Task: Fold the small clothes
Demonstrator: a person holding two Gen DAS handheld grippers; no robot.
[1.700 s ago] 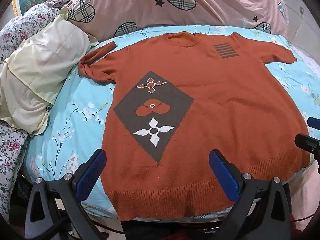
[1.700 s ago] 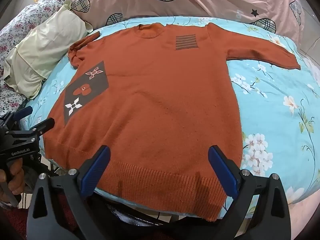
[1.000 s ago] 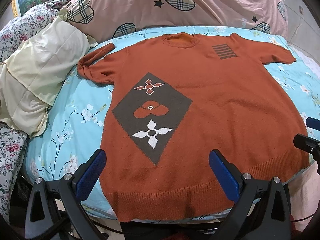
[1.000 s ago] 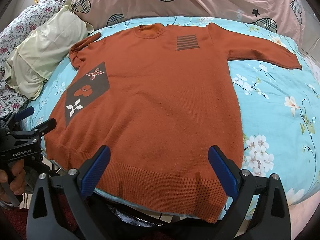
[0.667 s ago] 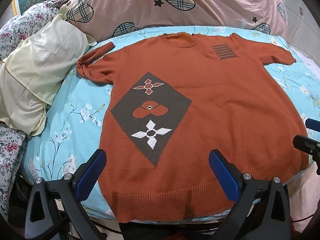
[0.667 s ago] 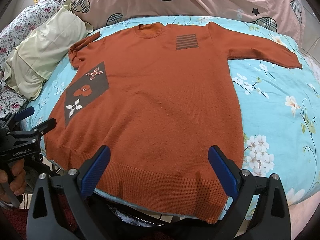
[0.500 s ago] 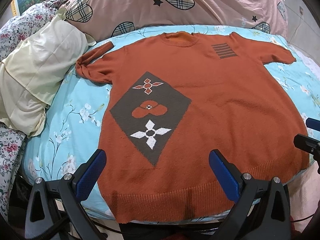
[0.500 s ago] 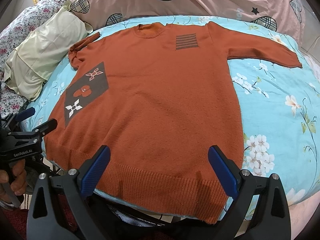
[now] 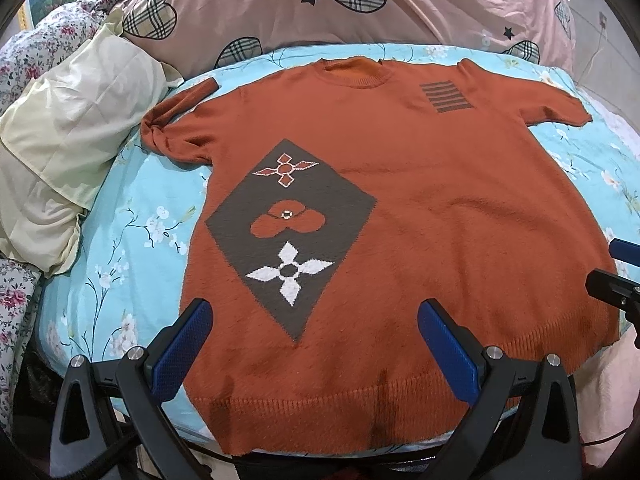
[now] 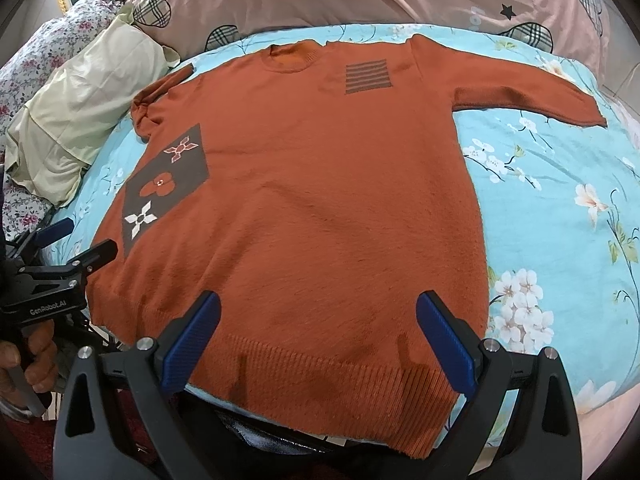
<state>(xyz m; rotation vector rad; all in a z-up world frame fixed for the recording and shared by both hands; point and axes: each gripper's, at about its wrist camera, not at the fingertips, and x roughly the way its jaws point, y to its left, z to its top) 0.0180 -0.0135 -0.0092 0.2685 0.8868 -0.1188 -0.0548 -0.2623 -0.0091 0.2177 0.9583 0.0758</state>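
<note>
Jaws on both of your grippers stand wide apart, holding nothing. Your left gripper [image 9: 314,332] hovers over the hem at the sweater's left corner, its blue pads [image 9: 182,350] level with the ribbed band. Your right gripper [image 10: 318,330] hovers over the hem towards the right corner, pads likewise spread across the ribbing. In the right wrist view your left gripper shows at the left edge, with your hand [image 10: 30,354] wrapped round its handle.

Rust-orange sweater [image 9: 420,200] lies face up and spread flat on the bed, neck away from you, hem towards you and hanging slightly over the near edge. Grey diamond patch [image 9: 290,232] with three flower motifs sits on its lower left front; a grey striped block [image 9: 446,96] sits on the upper right chest. Left sleeve [image 9: 176,120] is bunched and turned back on itself; right sleeve [image 10: 528,94] lies extended and flat.

Light blue floral sheet [image 10: 560,208] lies under the garment. Pale yellow pillow [image 9: 68,128] lies to the left; pink duvet [image 9: 400,4] with plaid hearts lies behind the collar.
</note>
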